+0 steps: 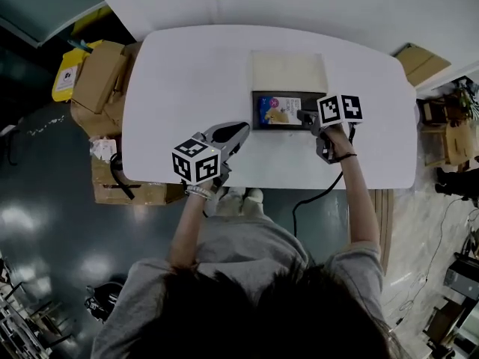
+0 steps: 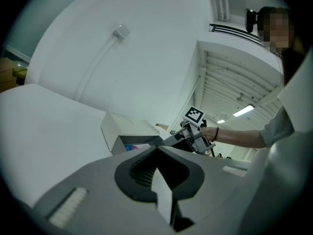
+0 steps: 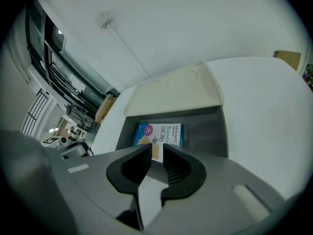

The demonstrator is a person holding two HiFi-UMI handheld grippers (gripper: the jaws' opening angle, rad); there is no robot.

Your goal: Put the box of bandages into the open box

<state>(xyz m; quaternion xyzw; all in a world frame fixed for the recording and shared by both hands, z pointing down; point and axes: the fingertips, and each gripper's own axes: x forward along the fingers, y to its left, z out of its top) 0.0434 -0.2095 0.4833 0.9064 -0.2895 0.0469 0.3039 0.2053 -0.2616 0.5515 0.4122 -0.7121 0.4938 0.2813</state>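
Note:
The box of bandages (image 1: 279,111), blue and yellow, lies flat inside the open box (image 1: 255,122), a dark grey tray whose cream lid (image 1: 288,72) is folded back behind it. My right gripper (image 1: 303,115) hovers at the tray's right end; in the right gripper view its jaws (image 3: 156,148) stand a narrow gap apart with nothing between them, and the box of bandages (image 3: 159,135) lies just beyond. My left gripper (image 1: 238,131) rests low over the white table (image 1: 187,73), left of the tray, jaws together and empty. The left gripper view shows the open box (image 2: 122,131) ahead.
Cardboard boxes (image 1: 101,81) and a yellow item (image 1: 67,77) stand on the floor off the table's left edge. More cardboard (image 1: 419,62) lies off the far right corner. A black cable (image 1: 314,200) hangs from the right gripper past the table's near edge.

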